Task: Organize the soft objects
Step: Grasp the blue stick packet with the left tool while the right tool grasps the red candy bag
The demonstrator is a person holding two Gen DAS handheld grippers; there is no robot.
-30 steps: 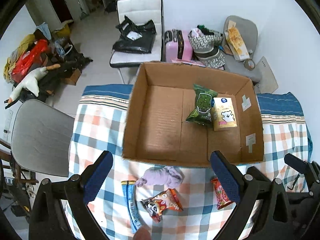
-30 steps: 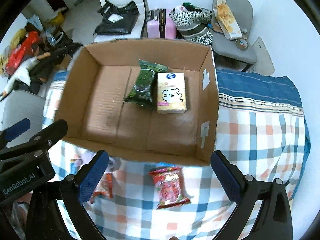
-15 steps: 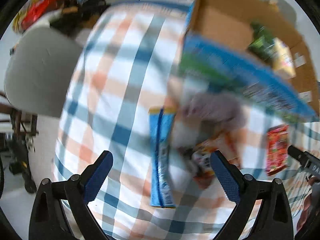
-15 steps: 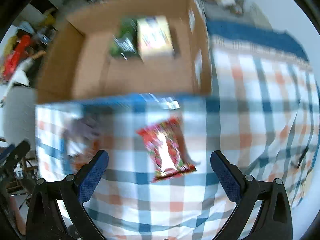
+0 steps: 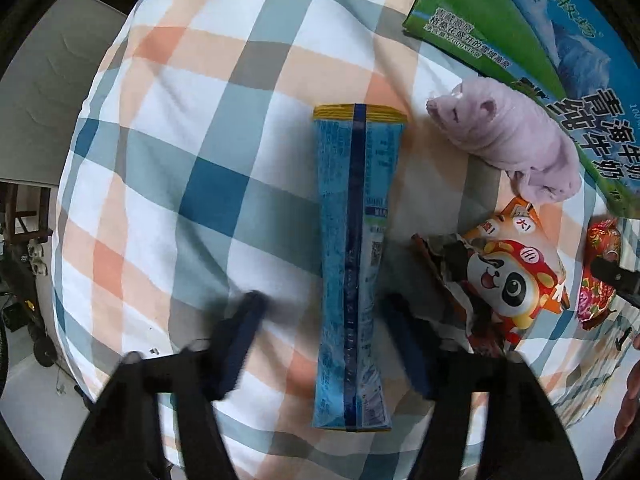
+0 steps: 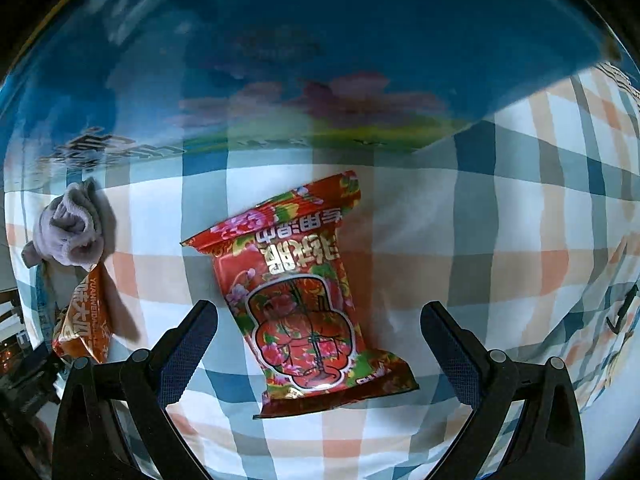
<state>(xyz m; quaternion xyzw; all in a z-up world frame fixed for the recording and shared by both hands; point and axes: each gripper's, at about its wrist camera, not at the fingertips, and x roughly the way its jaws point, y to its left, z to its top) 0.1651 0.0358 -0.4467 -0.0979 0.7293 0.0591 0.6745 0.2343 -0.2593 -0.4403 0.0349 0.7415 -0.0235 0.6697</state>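
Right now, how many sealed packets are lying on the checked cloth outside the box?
3: a long blue packet between the left gripper's fingers, an orange panda packet just right of it, and a red floral packet between the right gripper's fingers. Others may be hidden.

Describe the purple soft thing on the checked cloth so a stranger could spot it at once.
Start at the printed blue and green carton on the checked tablecloth. Right against its near wall lies a rolled lilac fleece cloth, between the long blue sachet and the carton. It is the only fuzzy fabric item; its neighbours are glossy printed packets.
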